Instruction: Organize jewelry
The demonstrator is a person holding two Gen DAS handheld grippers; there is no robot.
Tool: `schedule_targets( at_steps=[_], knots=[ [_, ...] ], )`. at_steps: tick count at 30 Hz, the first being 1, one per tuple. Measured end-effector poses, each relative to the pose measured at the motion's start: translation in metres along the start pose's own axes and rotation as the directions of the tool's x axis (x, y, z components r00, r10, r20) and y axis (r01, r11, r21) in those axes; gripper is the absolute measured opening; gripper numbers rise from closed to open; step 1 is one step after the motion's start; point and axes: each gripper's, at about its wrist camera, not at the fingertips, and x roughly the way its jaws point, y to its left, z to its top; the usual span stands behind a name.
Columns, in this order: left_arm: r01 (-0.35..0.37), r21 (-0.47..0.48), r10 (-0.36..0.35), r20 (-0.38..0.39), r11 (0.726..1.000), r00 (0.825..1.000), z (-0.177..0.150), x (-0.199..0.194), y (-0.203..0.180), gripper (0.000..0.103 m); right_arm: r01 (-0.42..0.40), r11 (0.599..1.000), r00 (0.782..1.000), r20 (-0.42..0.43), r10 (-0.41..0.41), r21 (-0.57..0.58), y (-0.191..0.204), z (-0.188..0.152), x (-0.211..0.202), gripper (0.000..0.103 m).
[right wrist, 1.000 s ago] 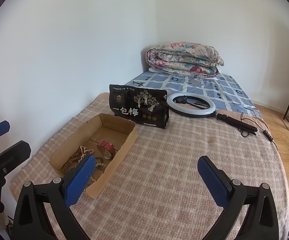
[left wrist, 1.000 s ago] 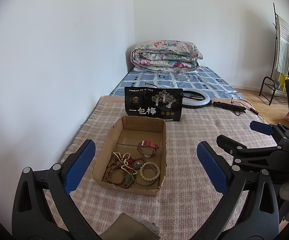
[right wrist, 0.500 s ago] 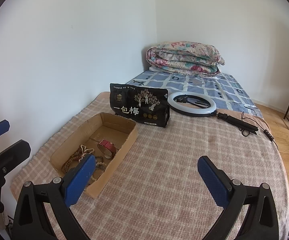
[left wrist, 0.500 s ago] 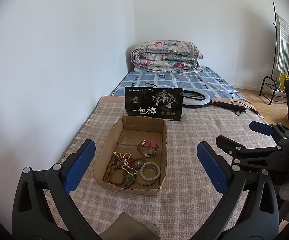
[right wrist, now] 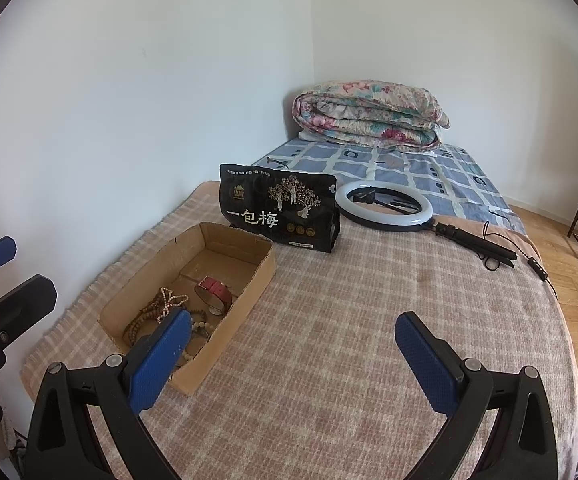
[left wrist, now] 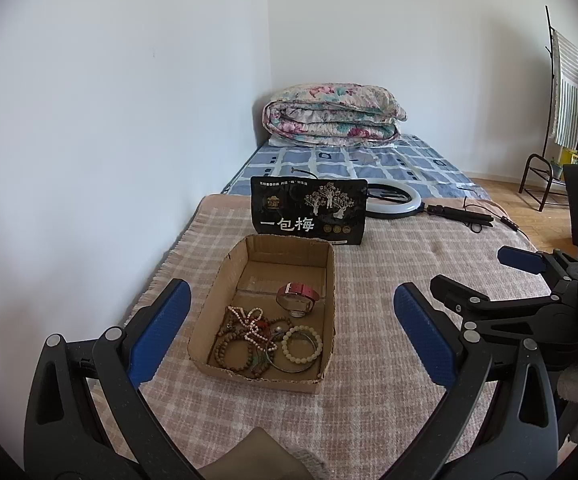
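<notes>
**Both grippers spread wide above the jewelry box**

Nothing is held: the left gripper [left wrist: 292,330] and right gripper [right wrist: 292,354] are both spread wide, touching nothing. Just beyond the left fingers [left wrist: 161,332], the cardboard box [left wrist: 225,292] is seen, with bead bracelets [left wrist: 245,338], a pale bangle [left wrist: 302,344] and a red-strapped watch [left wrist: 298,294] piled tangled at its near end. Whether sorting is ahead or finished cannot be told. Should a piece be lifted, one strand is best pinched clear of its neighbours. A black pouch [left wrist: 309,212] stands beyond the box.
</notes>
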Motion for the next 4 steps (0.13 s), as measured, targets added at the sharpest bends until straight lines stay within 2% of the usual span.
schedule_targets(
  at_steps=[4],
  knots=[
    [-0.004,0.0,0.004,0.0,1.0,1.0,0.0006,0.0011,0.0016,0.103,-0.001,1.0,1.0,0.0,0.001,0.001,-0.0003,-0.0001,-0.0002,0.103]
  ],
)
